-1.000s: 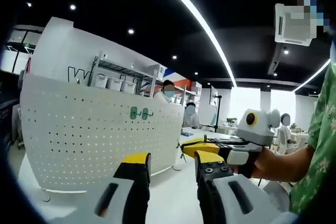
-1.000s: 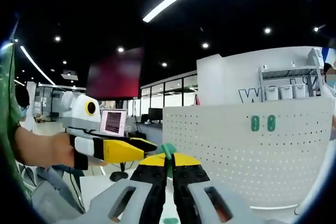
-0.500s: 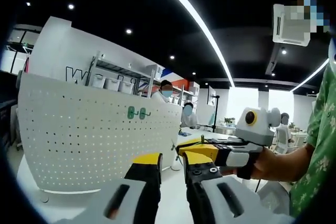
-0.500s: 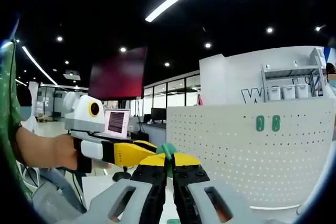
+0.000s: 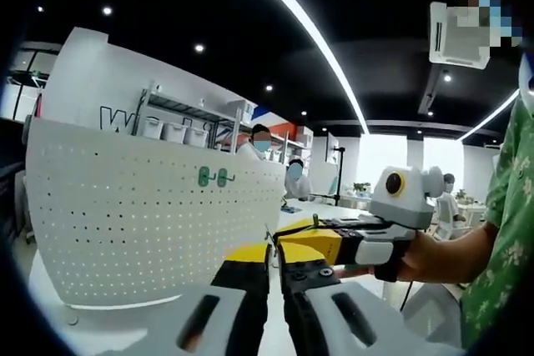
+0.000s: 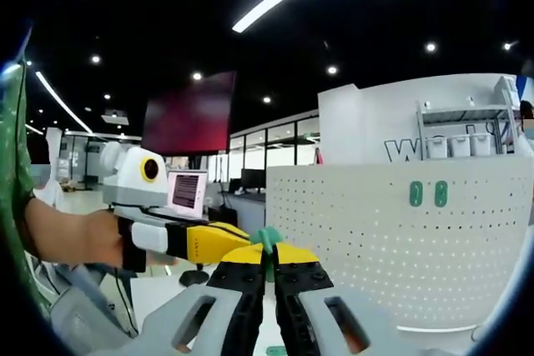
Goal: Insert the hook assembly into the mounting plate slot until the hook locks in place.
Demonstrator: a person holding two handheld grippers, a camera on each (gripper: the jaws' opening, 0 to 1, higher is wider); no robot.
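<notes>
The small green plastic hook assembly (image 6: 268, 238) sits pinched between the yellow-tipped fingers of the right gripper (image 6: 267, 258), only its top edge poking out above them. It is held up in the air, well apart from the white perforated mounting plate (image 6: 392, 248) that stands upright on the white tabletop (image 5: 50, 310). Two green hooks (image 6: 427, 193) already hang side by side high on that plate.

The left gripper (image 5: 274, 258) holds nothing; its fingers are drawn nearly together with a thin gap between them. In the right gripper view it hovers just beside the right one, level with it, a bare hand (image 6: 75, 238) wrapped round its handle. Both grippers point forward at the plate, raised above the tabletop.

What worries me is how little of the hook shows: with such a shallow pinch it could twist or slip as it meets the slot, and then it would jam or drop instead of locking. The plate also stands free and could tip or slide under a push unless the left gripper steadies it.
</notes>
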